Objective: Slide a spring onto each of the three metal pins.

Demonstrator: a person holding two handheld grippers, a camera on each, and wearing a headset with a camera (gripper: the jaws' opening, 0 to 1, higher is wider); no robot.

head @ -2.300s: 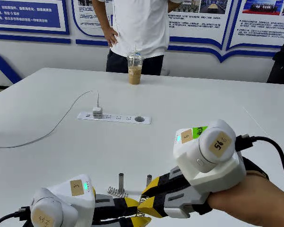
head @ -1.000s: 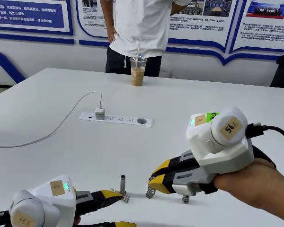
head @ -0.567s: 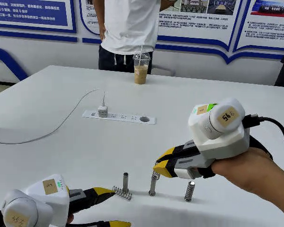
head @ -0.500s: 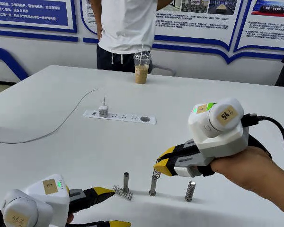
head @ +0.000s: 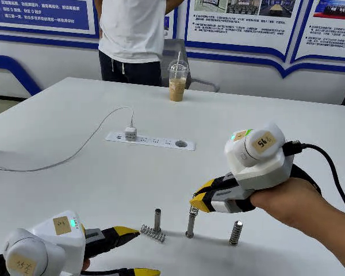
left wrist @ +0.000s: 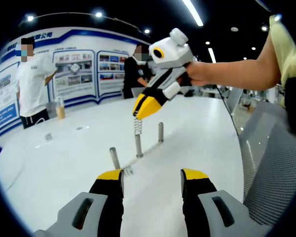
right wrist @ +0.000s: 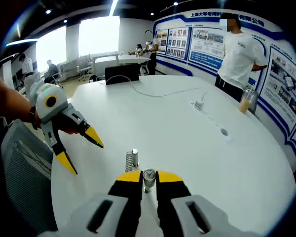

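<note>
Three metal pins stand near the table's front edge. The left pin (head: 157, 219) (left wrist: 115, 158) (right wrist: 134, 155) is bare, with a loose spring (head: 152, 233) (left wrist: 128, 171) (right wrist: 129, 159) lying at its foot. My right gripper (head: 198, 203) (left wrist: 145, 106) (right wrist: 149, 177) is shut on a spring (head: 193, 212) (left wrist: 137, 126) (right wrist: 149, 175) whose lower end sits over the top of the middle pin (head: 189, 228) (left wrist: 138, 146). The right pin (head: 236, 232) (left wrist: 160, 132) wears a spring. My left gripper (head: 140, 252) (left wrist: 153, 175) (right wrist: 79, 144) hangs open and holds nothing, short of the left pin.
A white power strip (head: 150, 140) with a charger (head: 130, 134) and cable lies mid-table. An iced drink cup (head: 177, 86) stands at the far edge, where a person (head: 132, 34) stands. A mesh chair (left wrist: 271, 168) is beside the table.
My right gripper carried its spring from beside the left gripper over to the top of the middle pin. The left gripper stayed open and low. The head camera shifted.
</note>
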